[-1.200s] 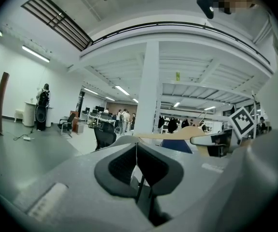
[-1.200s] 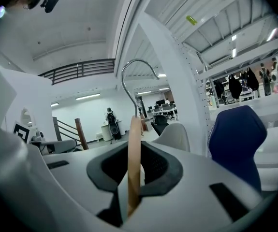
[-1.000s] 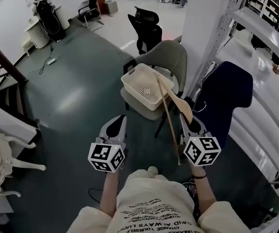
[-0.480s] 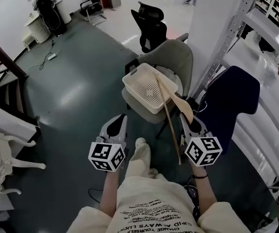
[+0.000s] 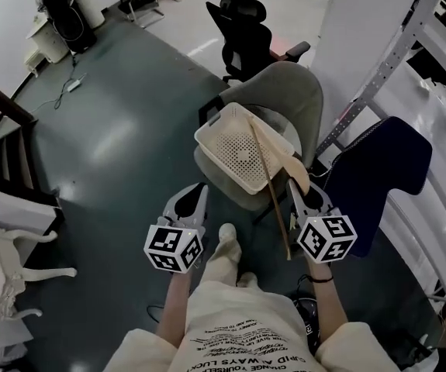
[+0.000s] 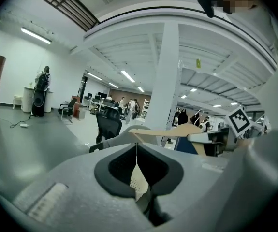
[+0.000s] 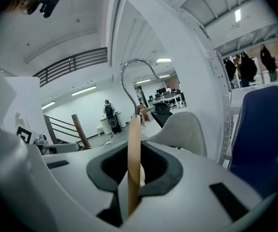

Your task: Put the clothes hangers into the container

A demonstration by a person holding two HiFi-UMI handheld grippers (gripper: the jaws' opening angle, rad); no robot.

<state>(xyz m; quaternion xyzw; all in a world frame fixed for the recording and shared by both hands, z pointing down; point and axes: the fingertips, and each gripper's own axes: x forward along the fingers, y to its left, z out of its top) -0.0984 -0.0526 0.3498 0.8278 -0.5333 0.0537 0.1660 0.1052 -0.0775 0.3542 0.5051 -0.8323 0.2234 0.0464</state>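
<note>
Underneath everything, a dark green glossy floor (image 5: 106, 146). At right, a white perforated rack upright (image 5: 378, 68), slanting up toward the top edge.

Just left of that upright, a grey-green padded chair (image 5: 292, 91). Behind it, toward the top edge, a black office chair (image 5: 246, 33). To its right, a navy blue chair (image 5: 382, 169).

On the grey-green chair's seat, covering most of it, a cream perforated basket (image 5: 207, 147), open side up, with one corner turned toward the person.

Across the basket's right side, a wooden clothes hanger (image 5: 288, 161), with its far end over the back right rim and its straight bar running back past the seat's front edge to beside the right gripper's marker cube. Impossible to tell whether touching the rim or just above it.

Clamped on the hanger's broad wooden arm, the right gripper (image 5: 299, 196), with pads pressed on both faces of the wood and the metal hook (image 7: 139, 60) curving up above the jaws.

Left of it and level with it, over floor just before the seat's front edge, the left gripper (image 5: 199, 191), with jaws closed pad to pad, nothing between them, touching neither chair nor basket.
</note>
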